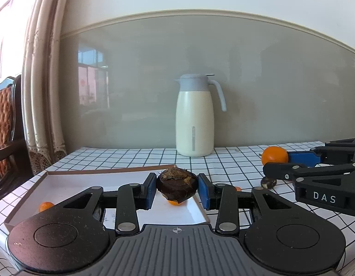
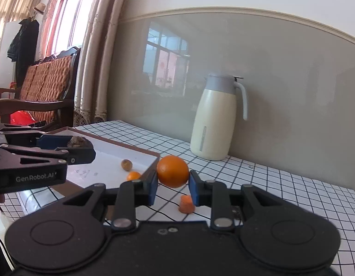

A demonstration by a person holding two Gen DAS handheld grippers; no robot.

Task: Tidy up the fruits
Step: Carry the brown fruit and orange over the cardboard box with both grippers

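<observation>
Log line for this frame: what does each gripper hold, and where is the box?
left gripper: shut on dark brown fruit | right gripper: shut on orange | box: open on checked table, small fruits inside

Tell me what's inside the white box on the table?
In the white box I can see a small brown round thing and a little orange fruit. Another orange fruit sits near a corner. The left gripper hides part of the floor.

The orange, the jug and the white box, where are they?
orange [image 2: 173,171], right wrist view, middle of its peel.
jug [image 1: 194,124], left wrist view, cream body.
white box [image 1: 85,180], left wrist view, bare floor.
</observation>
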